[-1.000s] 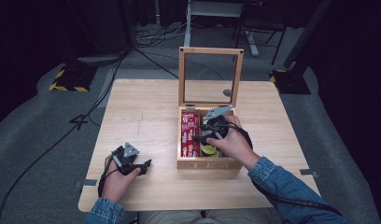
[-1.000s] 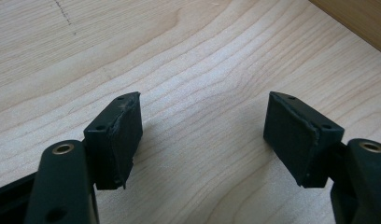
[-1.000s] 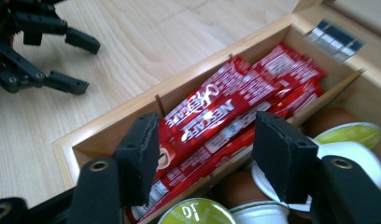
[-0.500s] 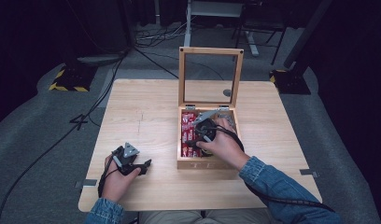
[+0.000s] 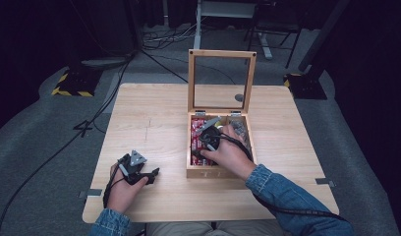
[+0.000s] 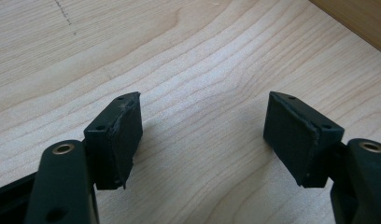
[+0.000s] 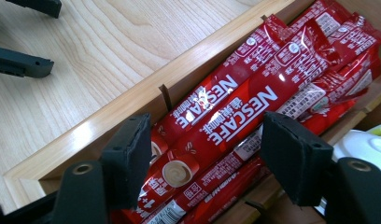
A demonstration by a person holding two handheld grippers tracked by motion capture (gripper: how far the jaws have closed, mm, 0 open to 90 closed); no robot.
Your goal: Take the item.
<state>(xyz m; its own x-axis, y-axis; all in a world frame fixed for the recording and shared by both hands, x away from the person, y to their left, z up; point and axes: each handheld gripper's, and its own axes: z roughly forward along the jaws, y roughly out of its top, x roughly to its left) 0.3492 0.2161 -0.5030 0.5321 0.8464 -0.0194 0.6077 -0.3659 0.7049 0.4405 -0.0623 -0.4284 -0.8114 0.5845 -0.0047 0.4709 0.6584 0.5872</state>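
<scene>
Worktop edge first: the left gripper rests at seven o'clock, jaws spread over bare wood. Farther in, the right gripper hovers — jaws released, straddling the red coffee sticks in the left compartment of the wooden box, centre of the worktop, lid upright at twelve o'clock. Best to lower squarely and pinch one stick across its width — not the bundle.

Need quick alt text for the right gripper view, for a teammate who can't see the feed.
The right gripper, jaws open, hangs over red Nescafe stick sachets packed side by side in one compartment of a wooden box. A light wooden table lies beyond the box wall, and something white and rounded sits in the next compartment.
</scene>
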